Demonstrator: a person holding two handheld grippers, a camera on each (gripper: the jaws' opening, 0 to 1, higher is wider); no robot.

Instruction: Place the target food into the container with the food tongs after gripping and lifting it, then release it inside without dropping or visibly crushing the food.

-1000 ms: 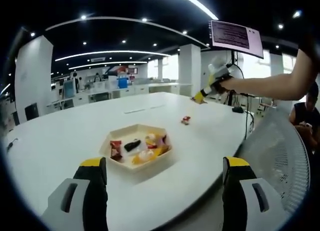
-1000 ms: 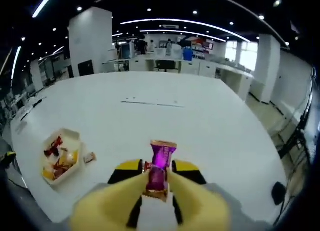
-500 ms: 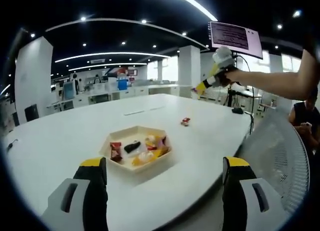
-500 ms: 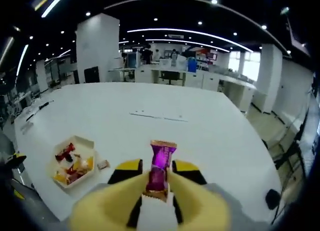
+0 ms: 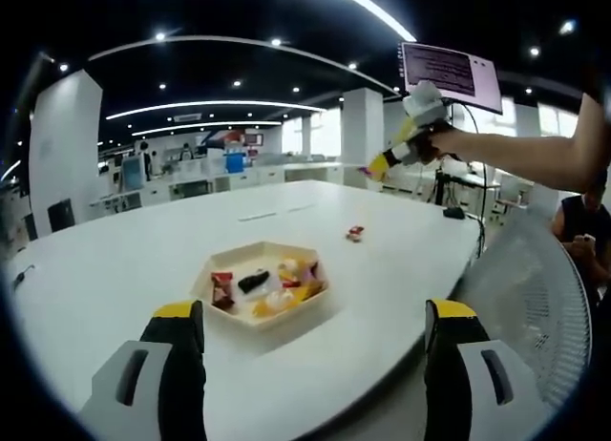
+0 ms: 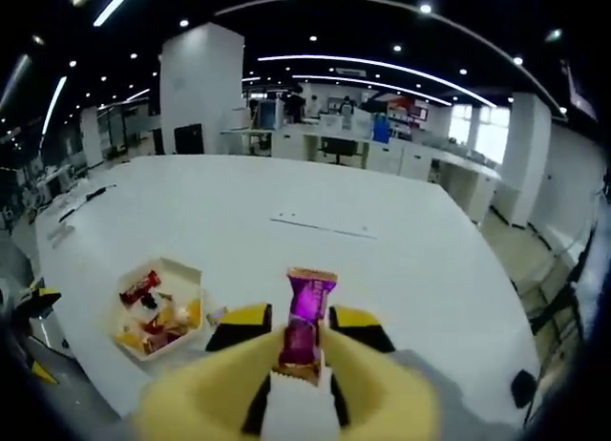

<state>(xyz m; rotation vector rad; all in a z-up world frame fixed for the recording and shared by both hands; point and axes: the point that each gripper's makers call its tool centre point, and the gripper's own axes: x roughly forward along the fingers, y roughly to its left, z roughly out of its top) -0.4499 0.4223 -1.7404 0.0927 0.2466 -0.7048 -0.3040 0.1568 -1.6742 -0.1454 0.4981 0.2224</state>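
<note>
Right tongs (image 6: pixel 300 341) clamped on purple wrapped candy (image 6: pixel 304 322), mid-wrapper; light, crinkly, slippery, likely crushable. Left tongs (image 5: pixel 315 317) wide open, empty, facing container (image 5: pixel 263 285) on tabletop (image 5: pixel 115 260).

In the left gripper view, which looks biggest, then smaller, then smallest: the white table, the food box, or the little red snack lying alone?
1. Large white table
2. Pale hexagonal food box
3. Small red wrapped snack, farther from the camera

We saw a purple, orange-edged candy wrapper (image 6: pixel 304 325) between yellow tongs (image 6: pixel 286 388), over a white table (image 6: pixel 401 260).
</note>
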